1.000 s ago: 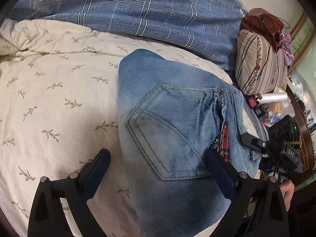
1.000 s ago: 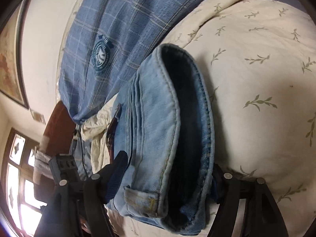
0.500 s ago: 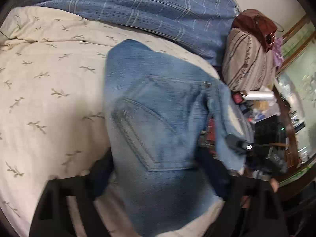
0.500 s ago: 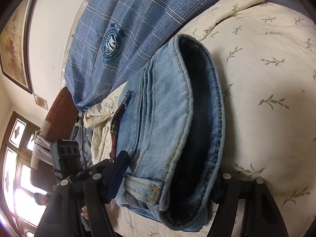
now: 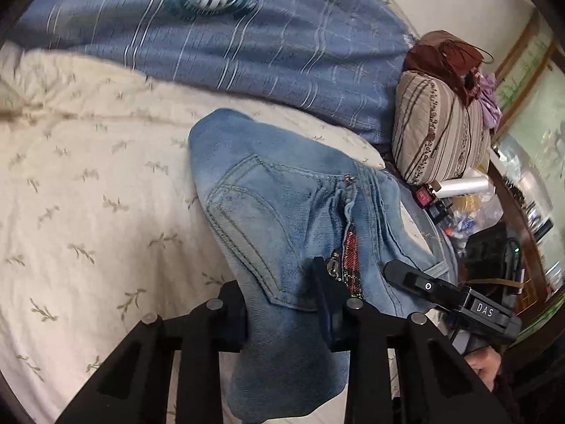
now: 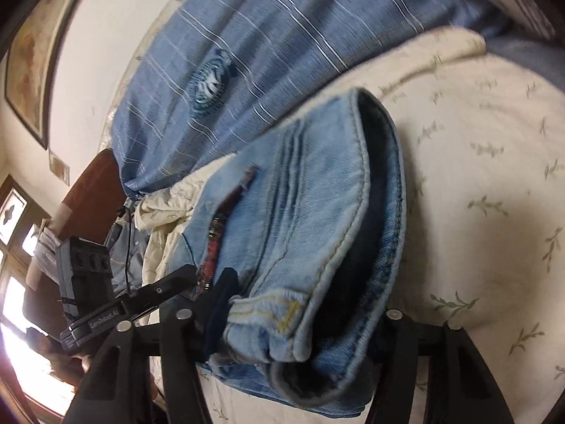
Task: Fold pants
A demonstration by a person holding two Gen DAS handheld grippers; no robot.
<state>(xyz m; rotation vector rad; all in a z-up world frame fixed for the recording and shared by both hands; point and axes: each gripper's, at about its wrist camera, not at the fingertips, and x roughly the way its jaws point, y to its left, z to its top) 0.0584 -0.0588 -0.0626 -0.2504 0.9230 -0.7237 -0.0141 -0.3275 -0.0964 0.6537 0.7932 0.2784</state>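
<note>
Your left tool is closing on the folded denim below the back pocket; your right tool is closing around the thick waistband roll. The jeans lie bunched on the bed, near edge. Denim is heavy, soft and floppy, so grip through all the layers. A second ago both tools stood much wider around the cloth.

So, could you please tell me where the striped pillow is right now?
In the left wrist view, the striped pillow stands at the right, at the far edge of the bed, beyond the jeans, with a brown bag on top and the blue blanket to its left.
</note>
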